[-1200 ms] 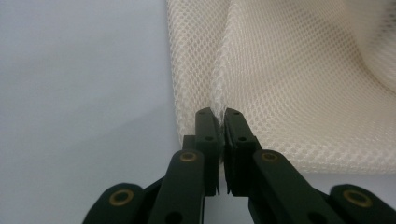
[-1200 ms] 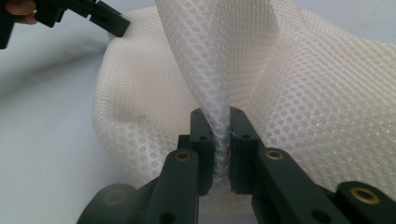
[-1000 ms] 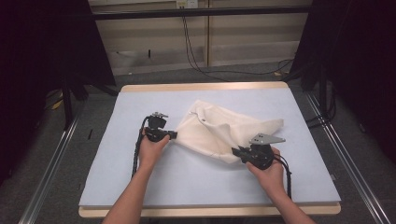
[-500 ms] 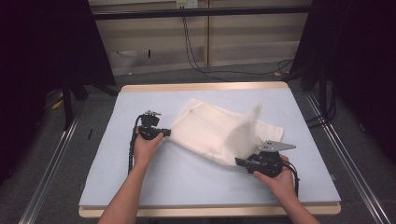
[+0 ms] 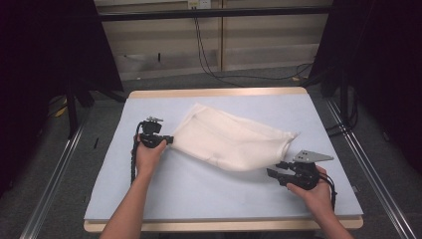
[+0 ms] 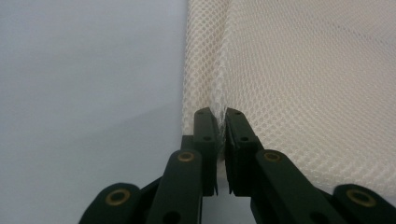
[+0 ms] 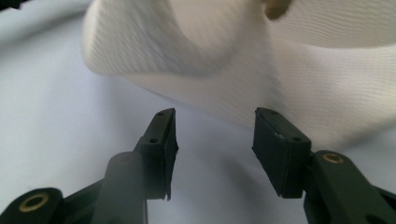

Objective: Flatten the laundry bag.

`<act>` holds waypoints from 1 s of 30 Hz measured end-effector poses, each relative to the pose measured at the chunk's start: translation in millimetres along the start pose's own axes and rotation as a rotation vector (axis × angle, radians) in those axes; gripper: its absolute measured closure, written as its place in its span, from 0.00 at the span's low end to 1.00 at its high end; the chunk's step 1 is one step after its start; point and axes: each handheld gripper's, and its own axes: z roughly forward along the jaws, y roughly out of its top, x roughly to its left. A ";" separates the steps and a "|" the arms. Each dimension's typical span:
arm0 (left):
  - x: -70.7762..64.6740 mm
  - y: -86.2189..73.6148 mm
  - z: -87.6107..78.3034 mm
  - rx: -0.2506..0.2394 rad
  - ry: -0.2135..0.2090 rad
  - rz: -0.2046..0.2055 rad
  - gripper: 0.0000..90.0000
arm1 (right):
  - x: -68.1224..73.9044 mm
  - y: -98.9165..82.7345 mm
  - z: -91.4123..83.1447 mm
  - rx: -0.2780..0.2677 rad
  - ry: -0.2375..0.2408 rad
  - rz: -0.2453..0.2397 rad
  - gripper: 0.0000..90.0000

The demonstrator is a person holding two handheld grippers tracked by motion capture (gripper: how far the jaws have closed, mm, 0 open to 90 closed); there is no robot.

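Note:
A cream mesh bag [image 5: 231, 139] lies spread across the middle of the pale blue table top [image 5: 199, 194]. My left gripper [image 5: 169, 140] is shut on the bag's left edge; in the left gripper view its pads [image 6: 205, 128] pinch a fold of the mesh bag [image 6: 308, 84]. My right gripper [image 5: 272, 174] hovers near the front right, just short of the bag's near edge. Its jaws have just been opening and stand apart with nothing between them; in the right gripper view the bag [image 7: 261, 70] lies ahead of the open gripper [image 7: 214, 135].
A wooden rim [image 5: 219, 92] frames the table. Cables [image 5: 209, 55] hang down the wall behind it. Dark stands [image 5: 74, 99] flank the table, and metal rails [image 5: 368, 164] run along both sides. Bare table surface lies in front of the bag.
The right gripper let go of the bag and drew back toward the front right. The raised cloth dropped and spread flat. The left gripper pulled the bag's edge slightly leftward.

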 end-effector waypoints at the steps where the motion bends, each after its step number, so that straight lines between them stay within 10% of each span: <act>1: 3.3 -0.7 -1.7 0.002 0.008 0.000 0.94 | -5.3 -1.2 -2.4 0.006 -0.026 -0.011 0.54; 7: 11.6 -4.6 -7.0 -0.022 0.009 0.004 0.88 | -22.2 -4.2 -9.5 0.022 -0.090 -0.007 0.57; 12: 8.6 -5.3 -17.0 -0.040 0.004 -0.016 0.59 | -39.0 -4.9 -11.5 0.035 -0.142 0.024 0.70; 19: -11.7 -8.8 -29.7 -0.041 -0.066 0.019 0.43 | -56.9 -1.8 -20.1 0.001 -0.193 0.079 0.67; 30: -48.8 -19.5 -18.2 -0.031 -0.149 0.093 0.39 | -53.7 7.5 -8.5 -0.009 -0.161 0.038 0.63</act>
